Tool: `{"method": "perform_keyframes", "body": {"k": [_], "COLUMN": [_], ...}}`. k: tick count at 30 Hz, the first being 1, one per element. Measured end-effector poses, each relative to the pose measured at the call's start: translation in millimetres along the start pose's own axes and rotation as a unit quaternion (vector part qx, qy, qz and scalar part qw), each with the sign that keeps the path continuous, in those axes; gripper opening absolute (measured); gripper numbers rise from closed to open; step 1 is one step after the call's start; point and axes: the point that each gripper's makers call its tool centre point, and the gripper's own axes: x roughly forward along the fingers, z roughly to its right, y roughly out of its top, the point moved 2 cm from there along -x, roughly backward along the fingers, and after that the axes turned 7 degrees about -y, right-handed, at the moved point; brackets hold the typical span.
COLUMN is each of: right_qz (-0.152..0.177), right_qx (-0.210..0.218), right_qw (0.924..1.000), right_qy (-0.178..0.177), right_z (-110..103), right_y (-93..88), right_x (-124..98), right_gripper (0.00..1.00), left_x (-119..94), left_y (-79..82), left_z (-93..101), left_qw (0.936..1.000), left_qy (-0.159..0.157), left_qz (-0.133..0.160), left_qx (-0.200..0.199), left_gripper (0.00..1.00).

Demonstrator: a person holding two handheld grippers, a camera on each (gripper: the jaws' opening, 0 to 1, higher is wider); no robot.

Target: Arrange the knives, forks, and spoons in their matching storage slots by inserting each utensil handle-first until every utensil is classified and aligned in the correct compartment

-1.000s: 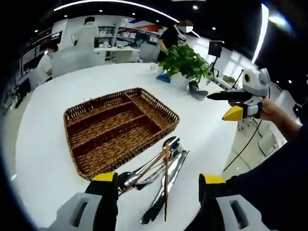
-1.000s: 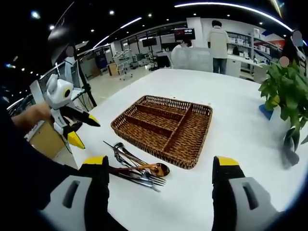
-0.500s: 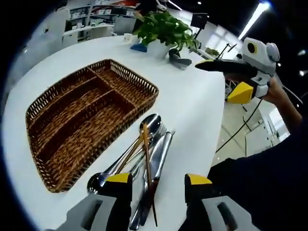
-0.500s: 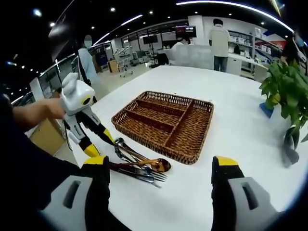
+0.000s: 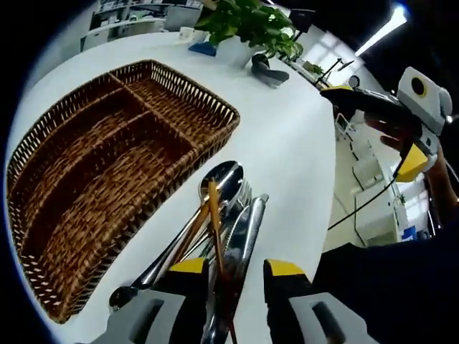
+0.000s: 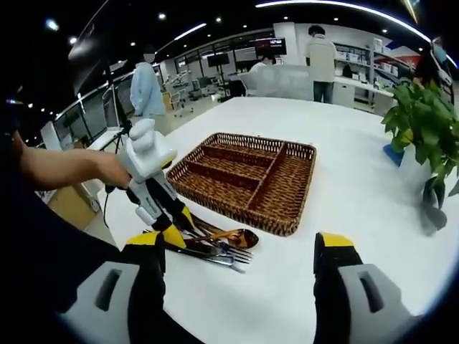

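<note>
You are reaching your left gripper (image 5: 228,266) down over the heap of steel and wooden-handled cutlery (image 5: 219,222) lying on the round white table (image 5: 294,150), just beside the empty brown wicker divider tray (image 5: 93,165). Its yellow-tipped jaws are standing narrowly apart, straddling the handles, gripping nothing yet. Your right gripper (image 6: 237,244) is hanging wide open and empty, back from the pile. This looks like the first pick; next you are needing to close on a single handle. No readable writing is showing anywhere.
</note>
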Motion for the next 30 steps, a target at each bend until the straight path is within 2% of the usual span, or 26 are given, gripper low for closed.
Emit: {"method": "perform_keyframes", "body": {"k": [5, 9, 18, 25, 30], "right_qz": [-0.005, -0.006, -0.012, -0.024, -0.027], "right_qx": [0.007, 0.013, 0.010, 0.000, -0.003], "right_qw": [1.0000, 0.9999, 0.9999, 0.9997, 0.9996], "right_qy": [-0.002, -0.004, -0.002, 0.004, 0.007], "right_z": [-1.0, -0.8, -0.9, -2.8, -2.6], "right_y": [-8.4, -11.0, -11.6, -11.8, -10.6], "right_x": [-1.3, -2.5, -1.5, 3.7, 6.0], "right_gripper": [0.87, 0.86, 0.85, 0.83, 0.82], "left_x": [5.6, 9.2, 13.9, 19.0, 18.5], "left_y": [1.7, 2.3, 5.5, 1.7, 3.3], "left_z": [-4.4, -7.8, -13.1, -10.5, -14.0], "left_qw": [1.0000, 0.9999, 0.9997, 0.9994, 0.9991], "left_qy": [0.004, 0.004, 0.005, -0.003, -0.003], "left_qz": [0.003, 0.001, -0.002, -0.017, -0.013], "left_qx": [-0.004, -0.014, -0.025, -0.031, -0.041], "left_gripper": [0.23, 0.22, 0.15, 0.13, 0.09]}}
